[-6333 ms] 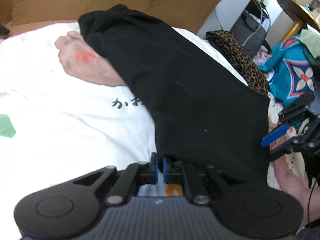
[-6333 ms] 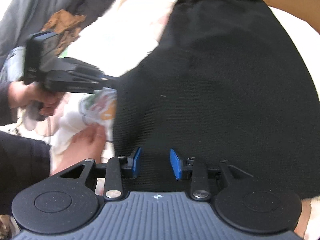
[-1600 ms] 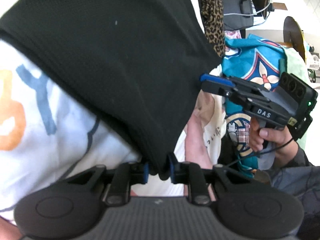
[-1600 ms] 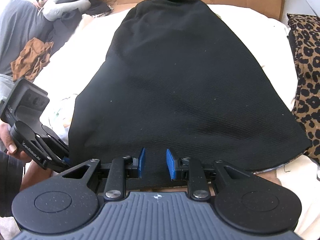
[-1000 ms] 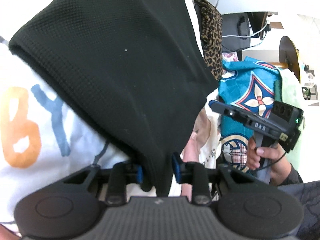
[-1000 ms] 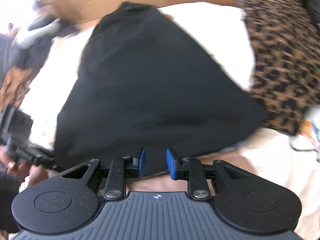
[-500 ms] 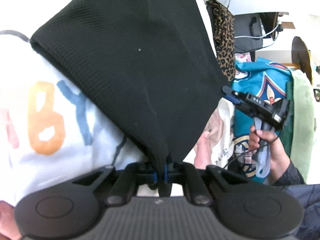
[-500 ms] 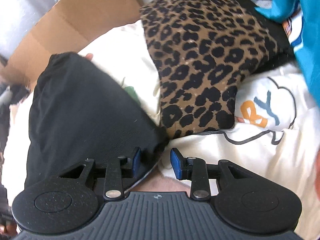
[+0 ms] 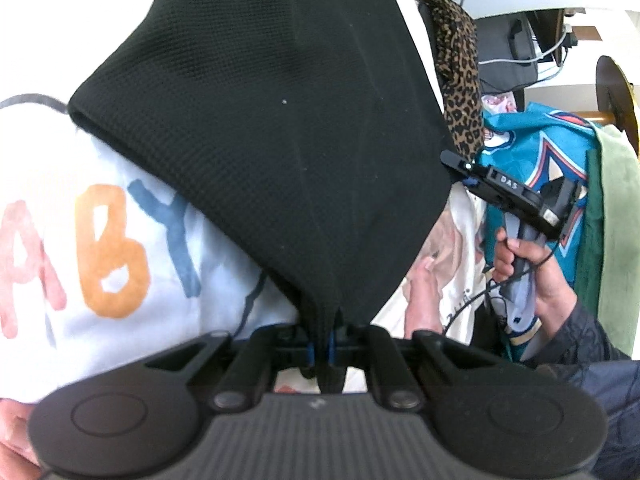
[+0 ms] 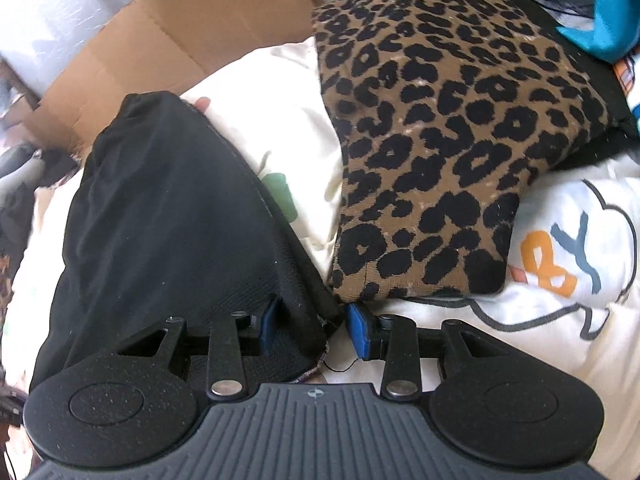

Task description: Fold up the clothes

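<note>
Where ribbed and pinched, black knit garment (image 9: pixel 280 140), tent-shaped.

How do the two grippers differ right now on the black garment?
The left gripper is shut, pinching a corner of the black garment; the right gripper has its jaws opening, the garment's other corner loose between them. The left one's blue pads barely show; the right one's are plainly visible. Both point at the same garment's near edge.

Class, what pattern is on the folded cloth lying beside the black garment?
Leopard print: black spots on brown cloth. The right wrist view shows it best.
</note>
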Demonstrator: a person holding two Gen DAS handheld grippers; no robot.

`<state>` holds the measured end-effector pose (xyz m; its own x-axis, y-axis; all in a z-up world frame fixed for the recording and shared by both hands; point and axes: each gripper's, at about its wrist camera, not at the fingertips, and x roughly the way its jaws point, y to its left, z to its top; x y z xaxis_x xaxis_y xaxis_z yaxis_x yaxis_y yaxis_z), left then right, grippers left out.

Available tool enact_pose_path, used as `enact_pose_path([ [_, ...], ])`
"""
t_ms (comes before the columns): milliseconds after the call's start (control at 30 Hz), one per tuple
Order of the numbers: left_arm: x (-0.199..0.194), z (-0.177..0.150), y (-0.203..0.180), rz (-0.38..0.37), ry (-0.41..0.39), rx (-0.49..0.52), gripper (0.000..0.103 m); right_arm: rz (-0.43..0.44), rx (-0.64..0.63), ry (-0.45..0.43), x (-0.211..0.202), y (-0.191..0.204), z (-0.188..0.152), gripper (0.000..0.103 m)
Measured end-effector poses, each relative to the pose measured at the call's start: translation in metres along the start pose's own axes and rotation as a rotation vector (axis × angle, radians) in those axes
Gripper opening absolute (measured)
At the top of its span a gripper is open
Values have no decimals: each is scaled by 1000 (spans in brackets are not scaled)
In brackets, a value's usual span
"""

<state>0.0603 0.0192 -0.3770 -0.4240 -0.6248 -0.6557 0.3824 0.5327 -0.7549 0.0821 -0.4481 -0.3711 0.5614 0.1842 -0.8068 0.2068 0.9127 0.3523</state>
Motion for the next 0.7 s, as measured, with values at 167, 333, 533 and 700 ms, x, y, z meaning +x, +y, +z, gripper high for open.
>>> enact_pose_path([
  [167,-8,-2,3,-5,-15,-2,7,27,-44,22,3,3,3,30],
  [333,-26,0,-2,-3,-35,-3,6,19,-103,87,2,24,10,8],
  [533,-77,1,-3,30,-70,-3,6,128,-92,169,-12,46,13,8],
  [700,-121,-4,-10,67,-80,25,6,212,-61,216,-23,63,8,8],
])
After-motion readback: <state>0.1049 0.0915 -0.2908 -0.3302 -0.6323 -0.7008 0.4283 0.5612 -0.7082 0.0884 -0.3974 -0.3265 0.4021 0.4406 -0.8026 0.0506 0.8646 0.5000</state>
